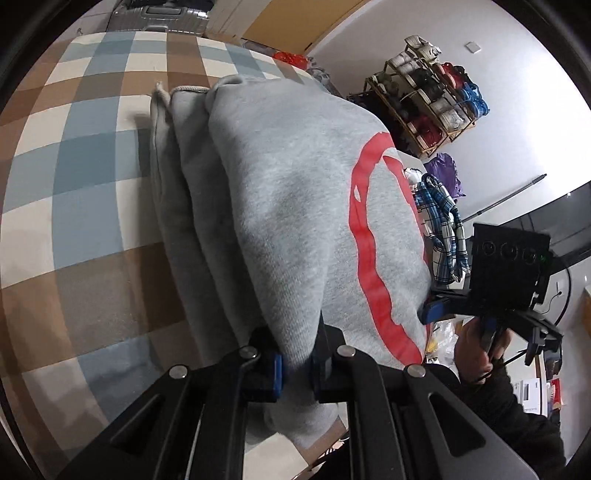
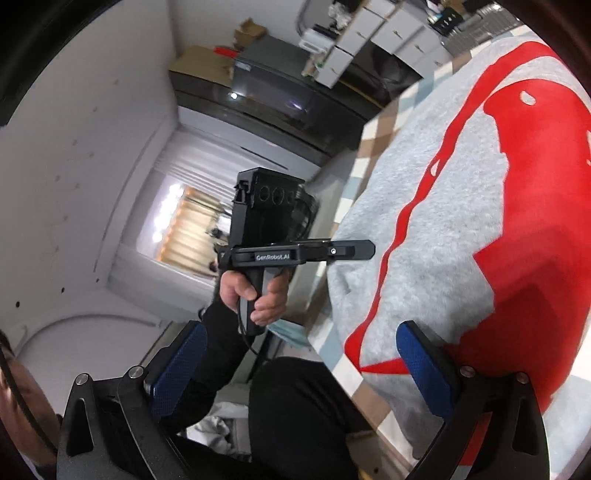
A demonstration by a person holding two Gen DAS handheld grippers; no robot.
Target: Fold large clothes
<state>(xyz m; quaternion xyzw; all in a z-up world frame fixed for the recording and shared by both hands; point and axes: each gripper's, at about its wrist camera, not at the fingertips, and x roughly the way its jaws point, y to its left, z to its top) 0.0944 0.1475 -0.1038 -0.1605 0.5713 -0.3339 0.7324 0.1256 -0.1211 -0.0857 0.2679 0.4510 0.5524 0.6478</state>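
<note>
A grey sweatshirt (image 1: 288, 206) with a red print lies in folded layers on a checked cover (image 1: 74, 184). My left gripper (image 1: 297, 369) is shut on its near edge, and the grey fabric bulges between the blue pads. In the right wrist view the left gripper (image 2: 365, 251), held by a hand (image 2: 258, 299), reaches in level to the sweatshirt (image 2: 443, 206) at its edge. My right gripper (image 2: 303, 358) is open wide with nothing pinched; one pad (image 2: 424, 362) stands in front of the red print. In the left wrist view the right gripper (image 1: 436, 308) hovers at the sweatshirt's right side.
A blue plaid garment (image 1: 443, 221) and a purple cloth (image 1: 443, 173) lie past the sweatshirt. A shoe rack (image 1: 424, 107) stands by the wall and a suitcase (image 1: 159, 14) beyond the cover. The person's dark-clad leg (image 2: 303, 406) is by the near edge. White drawers (image 2: 369, 37) stand far off.
</note>
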